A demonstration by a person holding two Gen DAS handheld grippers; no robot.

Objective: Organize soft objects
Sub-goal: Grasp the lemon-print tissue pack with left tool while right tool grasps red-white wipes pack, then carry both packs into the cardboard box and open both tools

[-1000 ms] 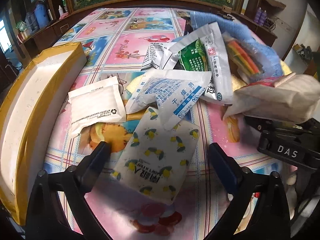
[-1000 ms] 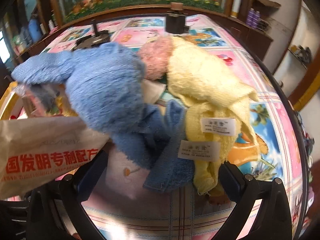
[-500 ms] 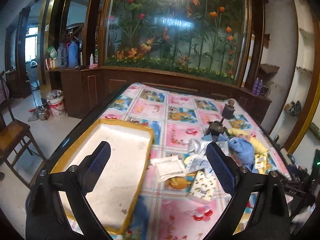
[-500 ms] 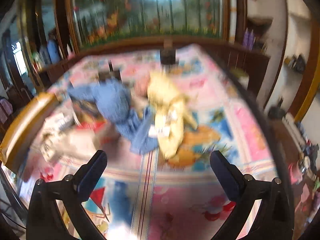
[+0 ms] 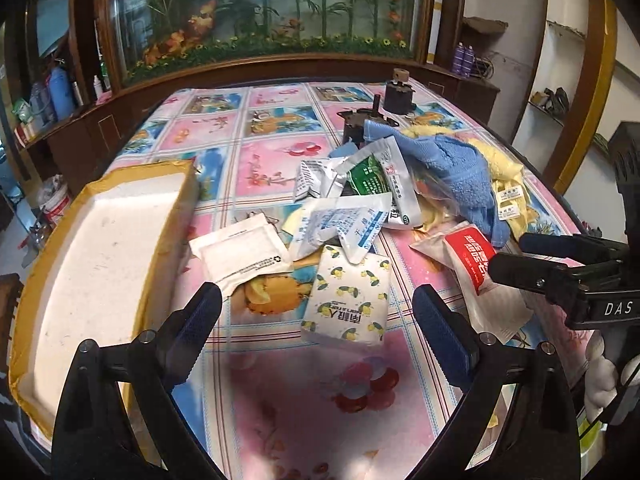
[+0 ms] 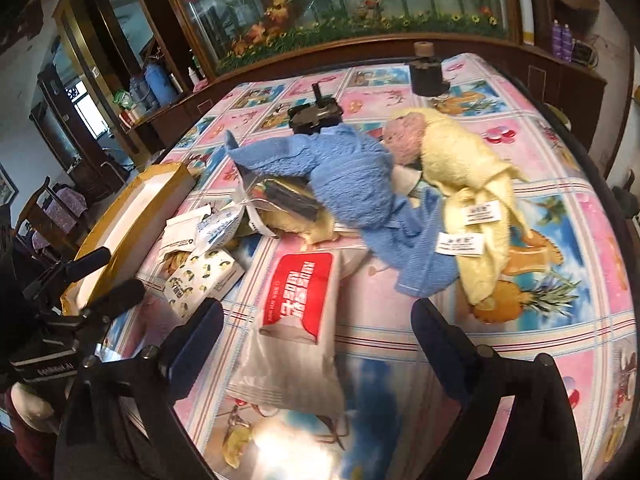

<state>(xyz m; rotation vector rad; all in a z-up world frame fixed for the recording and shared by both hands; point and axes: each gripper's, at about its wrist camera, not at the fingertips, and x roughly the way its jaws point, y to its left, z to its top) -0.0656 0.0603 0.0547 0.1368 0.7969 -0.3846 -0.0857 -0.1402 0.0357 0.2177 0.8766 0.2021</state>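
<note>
Both tongs, left (image 5: 316, 322) and right (image 6: 316, 328), are hovering empty again above the tabletop (image 5: 280, 412), right jaws narrowing on nothing, so the pouches (image 5: 348, 304) and towels (image 6: 356, 184) are still awaiting sorting.

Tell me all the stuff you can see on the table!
Box: 1, white inside with yellow tape, left edge of table.
Blue towel: 1, blue, middle of the pile.
Yellow towel: 1, yellow, two white tags, right of the blue towel.
Pink cloth: 1, pink, tucked between the two towels.
Lemon pack: 1, white with lemons, near edge.
Red pack: 1, grey with a red label, between the right gripper's fingers, untouched.
White pouch: 1, white, beside the box.
Sachets: several, silver, green and blue-white, heaped.
Black stands: 2, black, far side.
Left gripper: black, open, empty.
Right gripper: black, jaws closing.
</note>
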